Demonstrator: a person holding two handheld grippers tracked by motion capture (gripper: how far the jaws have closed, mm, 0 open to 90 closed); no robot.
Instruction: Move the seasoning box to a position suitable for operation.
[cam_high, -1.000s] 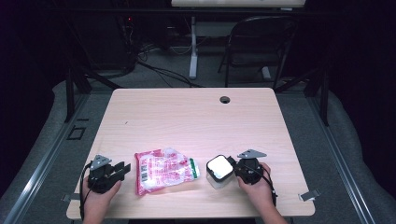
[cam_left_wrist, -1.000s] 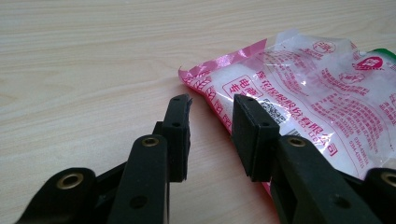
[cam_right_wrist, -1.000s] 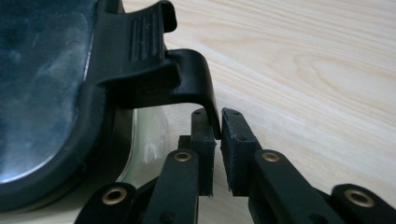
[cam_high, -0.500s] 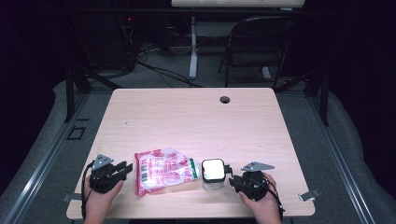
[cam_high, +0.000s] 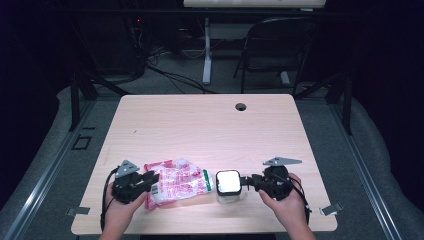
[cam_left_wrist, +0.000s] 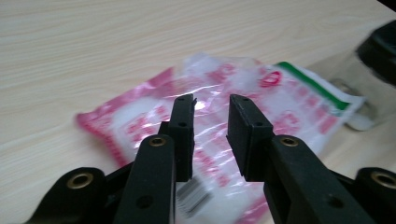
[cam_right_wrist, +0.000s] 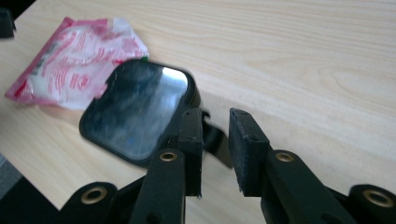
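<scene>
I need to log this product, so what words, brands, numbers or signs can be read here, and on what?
Nothing can be read.
Pink-and-white plastic packet: red print and a red roundish logo, too blurred to read.
Same packet, near corner: a small grey striped patch, perhaps a barcode, blurred.
Square black-rimmed lid of the clear container: glossy, no lettering visible.

Both forearms enter from the near edge of the high view, each hand wrapped around a gripper body, the grippers lying roughly level and pointing inward toward each other. The left gripper (cam_high: 152, 178) has its jaws parted by a narrow gap, having just been closing, with nothing pressed between the pads. The right gripper (cam_high: 244, 182) likewise shows a narrow gap between its jaws, which have just closed slightly, the pads gripping nothing.
</scene>
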